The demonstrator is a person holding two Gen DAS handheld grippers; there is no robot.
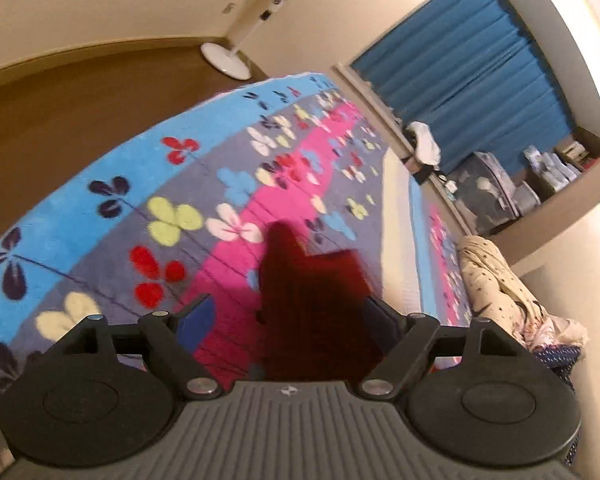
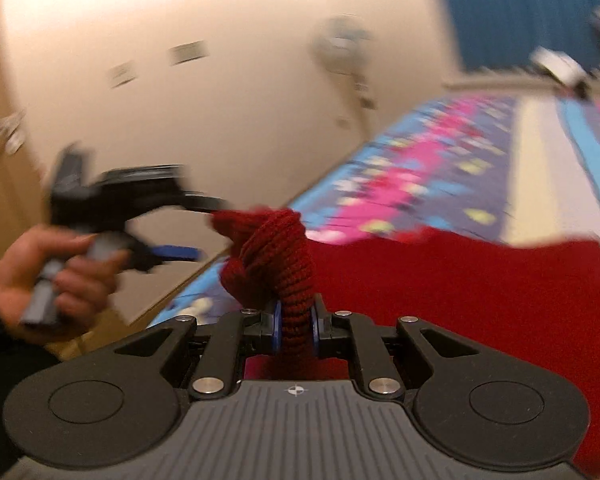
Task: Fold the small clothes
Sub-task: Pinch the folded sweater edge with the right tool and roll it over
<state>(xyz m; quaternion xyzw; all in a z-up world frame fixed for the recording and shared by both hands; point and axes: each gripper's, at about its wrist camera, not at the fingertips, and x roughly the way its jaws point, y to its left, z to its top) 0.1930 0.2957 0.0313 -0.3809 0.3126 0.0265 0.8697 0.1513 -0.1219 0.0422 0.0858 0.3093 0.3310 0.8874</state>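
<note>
The right gripper (image 2: 295, 322) pinches a bunched fold of the dark red knit garment (image 2: 440, 288), which trails onto the flowered blanket (image 1: 148, 184); the left gripper (image 1: 288, 316) stands wide with nothing clamped; beyond, a white fan (image 1: 256, 20) by the wall.

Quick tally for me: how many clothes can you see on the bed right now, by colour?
Red: 1, the knit, bunched in the right gripper.
Cream with dark dots: 1, the cream garment at the bed's edge.
Navy with white dots: 1, the navy cloth beside it, only partly in view.
Total: 3
</note>
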